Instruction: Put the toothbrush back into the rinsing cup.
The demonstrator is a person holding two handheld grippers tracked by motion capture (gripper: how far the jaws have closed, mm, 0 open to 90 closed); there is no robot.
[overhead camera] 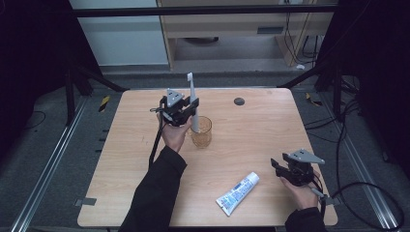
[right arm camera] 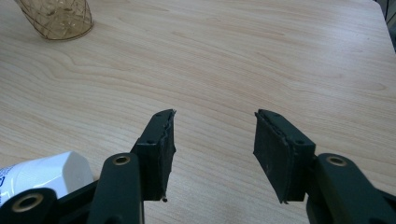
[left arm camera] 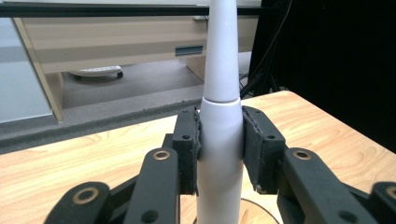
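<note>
carefully now: my left gripper (overhead camera: 186,112) clamps the electric toothbrush (left arm camera: 220,135) upright, base dipping into the amber cup (overhead camera: 201,131); an off-centre lowering could topple it. my right gripper (right arm camera: 212,154) gapes empty near the toothpaste tube (overhead camera: 238,193).

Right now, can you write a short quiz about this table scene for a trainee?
1. True or false: the left gripper is shut on the toothbrush.
2. What lies on the table nearest the right gripper: A) the cup, B) the tube, C) a spoon?
3. In a few words: how does the toothbrush stand, and where is its lower end?

Key
1. True: both jaws press on its white handle.
2. B: the tube lies flat at the near edge, beside that gripper; its jaws are open with nothing between them.
3. About upright, head up, with the lower end over or in the amber cup.
</note>
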